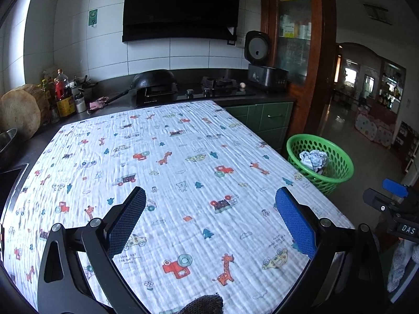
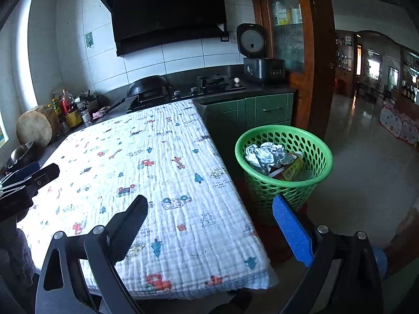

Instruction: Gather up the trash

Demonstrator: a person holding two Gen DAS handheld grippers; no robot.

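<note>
A green perforated basket (image 2: 311, 141) stands on the floor right of the table; it also shows in the left wrist view (image 1: 343, 167). It holds crumpled paper (image 2: 264, 154) and a yellow carton (image 2: 292, 170). The paper also shows in the left wrist view (image 1: 313, 158). My left gripper (image 1: 210, 198) is open and empty above the cloth-covered table (image 1: 170, 157). My right gripper (image 2: 210, 206) is open and empty over the table's right edge (image 2: 227, 183), short of the basket. The right gripper shows at the left view's right edge (image 1: 392, 198); the left gripper at the right view's left edge (image 2: 28, 175).
A counter behind the table holds a wok (image 1: 154, 78), gas hob (image 1: 220, 83), egg (image 1: 242, 85), open rice cooker (image 1: 264, 76), bottles (image 1: 62, 91) and a wooden block (image 1: 21, 112). Green cabinets (image 2: 262, 110) stand behind the basket. Open floor (image 2: 366, 170) lies to the right.
</note>
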